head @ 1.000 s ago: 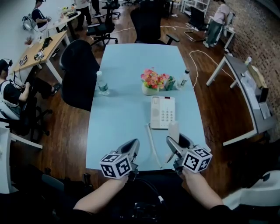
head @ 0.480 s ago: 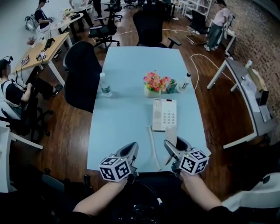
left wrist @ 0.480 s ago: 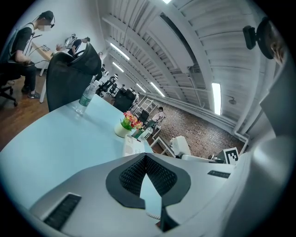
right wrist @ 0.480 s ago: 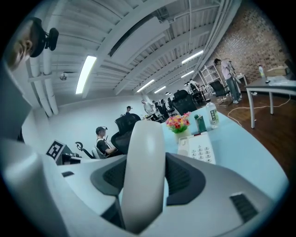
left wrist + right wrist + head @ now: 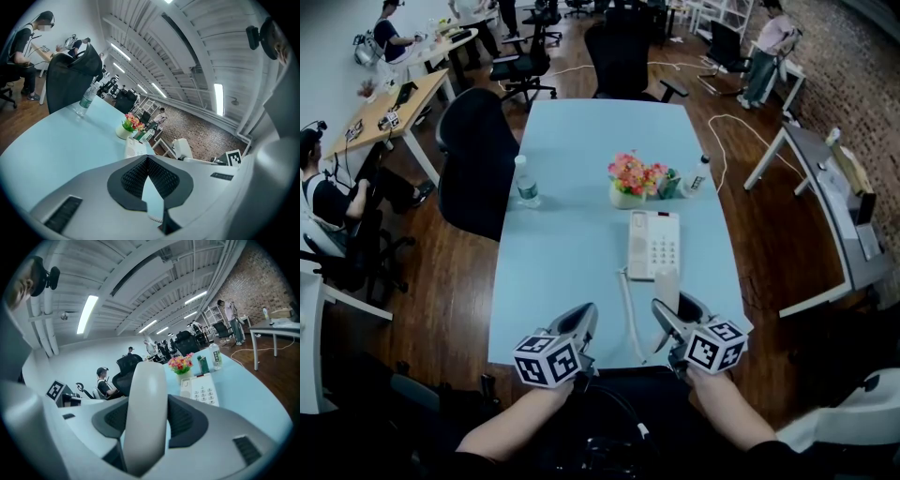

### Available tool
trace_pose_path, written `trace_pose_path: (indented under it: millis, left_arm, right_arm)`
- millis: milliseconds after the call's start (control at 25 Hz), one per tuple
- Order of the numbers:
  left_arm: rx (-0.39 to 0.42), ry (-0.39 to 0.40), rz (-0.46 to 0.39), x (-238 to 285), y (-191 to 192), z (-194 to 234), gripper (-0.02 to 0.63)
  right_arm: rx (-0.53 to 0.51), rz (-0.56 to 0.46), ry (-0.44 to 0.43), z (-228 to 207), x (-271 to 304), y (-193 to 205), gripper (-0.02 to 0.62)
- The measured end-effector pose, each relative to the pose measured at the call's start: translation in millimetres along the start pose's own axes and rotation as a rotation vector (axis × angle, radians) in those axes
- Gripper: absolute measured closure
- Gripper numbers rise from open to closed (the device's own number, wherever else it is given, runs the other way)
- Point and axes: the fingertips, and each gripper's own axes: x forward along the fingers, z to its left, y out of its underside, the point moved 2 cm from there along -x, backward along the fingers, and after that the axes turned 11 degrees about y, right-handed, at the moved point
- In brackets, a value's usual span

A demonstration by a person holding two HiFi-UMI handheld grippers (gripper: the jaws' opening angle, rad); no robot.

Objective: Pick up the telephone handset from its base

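Observation:
The white telephone base (image 5: 654,244) lies on the light blue table (image 5: 562,253), its handset cradle bare. My right gripper (image 5: 671,309) is shut on the white handset (image 5: 667,289) and holds it just off the near end of the base. In the right gripper view the handset (image 5: 147,408) stands upright between the black pads (image 5: 187,418), with the base (image 5: 201,390) beyond it. A white cord (image 5: 625,314) runs from the base toward the table's near edge. My left gripper (image 5: 584,317) hovers over the near edge, shut and holding nothing; its pads (image 5: 161,176) meet at their tips.
A pot of flowers (image 5: 628,178), a green carton (image 5: 666,182) and a small bottle (image 5: 697,173) stand behind the base. A water bottle (image 5: 521,180) stands at the table's left edge beside a black chair (image 5: 473,155). People sit at desks (image 5: 389,103) to the left.
The head view has shifted slightly. Both grippers stay where they were, and the handset remains held in the right one.

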Motion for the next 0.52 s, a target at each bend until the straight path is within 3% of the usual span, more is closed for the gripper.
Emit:
trace_pose_path:
  millis: [520]
  left_arm:
    - [0.010, -0.002, 0.005, -0.5, -3.9, 2.5, 0.615]
  right_arm:
    - [-0.019, 0.011, -0.012, 6.9, 4.7, -2.6, 0.348]
